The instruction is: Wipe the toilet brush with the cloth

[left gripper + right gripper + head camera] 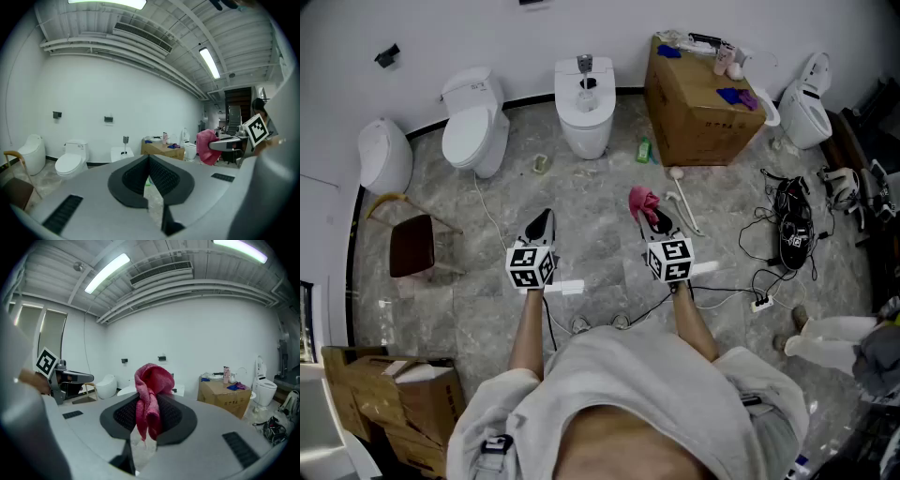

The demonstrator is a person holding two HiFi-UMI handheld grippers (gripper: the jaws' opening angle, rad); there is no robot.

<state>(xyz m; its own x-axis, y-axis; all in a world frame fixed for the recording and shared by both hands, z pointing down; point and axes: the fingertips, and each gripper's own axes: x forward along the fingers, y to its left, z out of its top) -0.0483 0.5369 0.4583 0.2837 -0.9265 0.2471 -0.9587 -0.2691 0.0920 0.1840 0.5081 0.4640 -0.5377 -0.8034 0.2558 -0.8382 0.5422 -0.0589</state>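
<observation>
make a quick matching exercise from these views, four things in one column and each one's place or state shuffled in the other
Things:
1. cloth
2. left gripper
3. toilet brush
4. cardboard box

Place or state:
A. lying on the floor
B. jaws together, nothing between them
C. brown, small items on top
D. clamped in the right gripper

Pairs: 1-D, 2-B, 3-A, 4-C

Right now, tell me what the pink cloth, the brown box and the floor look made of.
Pink cloth: soft fabric, probably microfibre or terry, judging by its nubbly weave and limp folds. Brown box: cardboard, with matte plain brown faces and printed marks. Floor: smooth stone or stone-look tile, grey with pale veining; I cannot tell which.
</observation>
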